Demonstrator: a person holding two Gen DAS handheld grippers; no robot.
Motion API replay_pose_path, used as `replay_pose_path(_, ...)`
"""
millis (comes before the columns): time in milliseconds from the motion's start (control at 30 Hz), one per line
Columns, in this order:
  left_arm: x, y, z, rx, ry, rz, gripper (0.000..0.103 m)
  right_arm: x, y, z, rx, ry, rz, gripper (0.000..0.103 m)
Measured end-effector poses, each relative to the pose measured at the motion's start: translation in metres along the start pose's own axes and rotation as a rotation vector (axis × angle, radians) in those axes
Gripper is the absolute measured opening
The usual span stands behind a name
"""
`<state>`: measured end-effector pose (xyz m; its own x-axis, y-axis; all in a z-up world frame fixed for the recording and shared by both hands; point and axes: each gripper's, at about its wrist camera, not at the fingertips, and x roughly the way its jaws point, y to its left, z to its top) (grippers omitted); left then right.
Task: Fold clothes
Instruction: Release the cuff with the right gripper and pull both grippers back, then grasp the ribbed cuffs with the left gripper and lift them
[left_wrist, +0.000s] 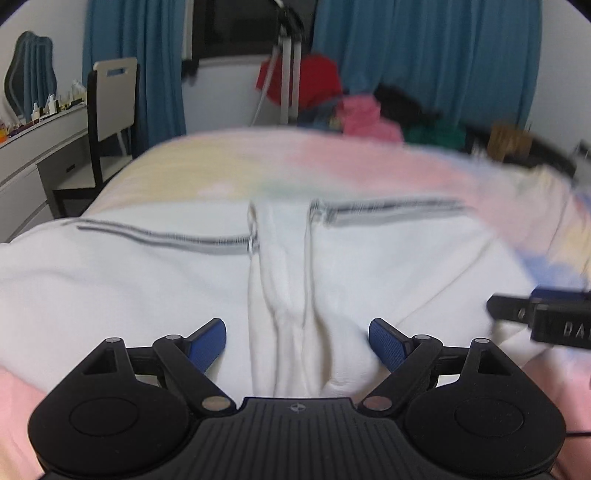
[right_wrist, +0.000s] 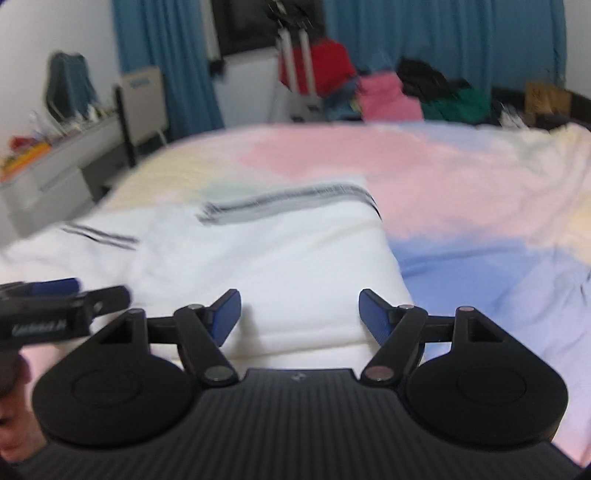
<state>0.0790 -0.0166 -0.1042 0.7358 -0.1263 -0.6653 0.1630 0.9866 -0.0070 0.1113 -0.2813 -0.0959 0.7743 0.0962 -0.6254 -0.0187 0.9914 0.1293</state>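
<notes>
Left wrist view: pastel bedspread (left_wrist: 369, 162) beyond the tongs; white garment with grey-striped hems (left_wrist: 184, 273) spread directly ahead, its central ridge between the spread, empty jaws of the left gripper (left_wrist: 297, 341). Right gripper (right_wrist: 300, 314), likewise agape, faces the garment's right edge, with bare bedspread rightward. Risk: pinching one layer would skew the fold.

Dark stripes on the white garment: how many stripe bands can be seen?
2: one band on its left half, one band on its right half. Others may be hidden underneath.
</notes>
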Motion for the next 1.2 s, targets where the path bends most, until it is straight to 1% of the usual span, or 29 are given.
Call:
replay_pose_path(67,0.009,0.001,-0.003,0.003,0.021,0.011,0.087,0.012,-0.001,-0.007,-0.003,0.031,-0.009,0.073)
replay_pose_path(167,0.011,0.008,-0.002,-0.030,0.015,-0.002,0.087,0.020,0.002,-0.005,-0.012,0.035,-0.011,0.075)
replay_pose_path(267,0.005,0.015,0.002,-0.062,0.009,-0.021,0.087,0.022,0.000,-0.004,-0.006,0.032,-0.005,0.075)
replay_pose_path(333,-0.009,0.024,0.006,-0.072,-0.007,-0.006,0.087,0.019,-0.004,-0.004,0.012,0.034,0.004,0.074)
replay_pose_path(367,-0.020,0.032,0.008,-0.095,-0.034,0.011,0.088,0.016,-0.006,-0.002,0.018,0.035,0.007,0.073)
replay_pose_path(433,-0.046,0.053,0.015,-0.159,-0.093,0.035,0.093,0.012,-0.010,0.000,0.030,0.035,0.010,0.073)
replay_pose_path(467,-0.058,0.067,0.017,-0.210,-0.118,0.049,0.095,0.010,-0.012,0.000,0.041,0.037,0.015,0.073)
replay_pose_path(533,-0.080,0.096,0.022,-0.313,-0.166,0.076,0.102,0.008,-0.016,0.002,0.064,0.042,0.027,0.073)
replay_pose_path(567,-0.089,0.112,0.023,-0.376,-0.185,0.092,0.103,0.008,-0.018,0.002,0.076,0.044,0.031,0.073)
replay_pose_path(633,-0.099,0.145,0.019,-0.508,-0.191,0.125,0.103,0.007,-0.021,0.004,0.099,0.049,0.040,0.073)
replay_pose_path(800,-0.096,0.228,-0.014,-0.850,-0.117,0.131,0.103,0.008,-0.019,0.008,0.112,0.054,0.043,0.073)
replay_pose_path(933,-0.088,0.267,-0.025,-0.958,-0.110,0.105,0.102,0.010,-0.012,0.011,0.104,0.058,0.040,0.074)
replay_pose_path(1000,-0.082,0.277,-0.030,-1.032,-0.116,0.080,0.102,0.010,-0.009,0.012,0.095,0.055,0.038,0.075)
replay_pose_path(1033,-0.082,0.283,-0.033,-1.070,-0.115,0.059,0.102,0.009,-0.007,0.012,0.087,0.048,0.038,0.075)
replay_pose_path(1100,-0.070,0.295,-0.038,-1.137,-0.106,-0.008,0.102,0.006,-0.004,0.011,0.077,0.037,0.054,0.075)
replay_pose_path(1167,-0.060,0.309,-0.045,-1.230,-0.111,-0.046,0.102,0.003,-0.003,0.012,0.084,0.028,0.068,0.075)
replay_pose_path(1200,-0.054,0.316,-0.049,-1.276,-0.129,-0.063,0.102,0.002,-0.003,0.012,0.088,0.024,0.075,0.075)
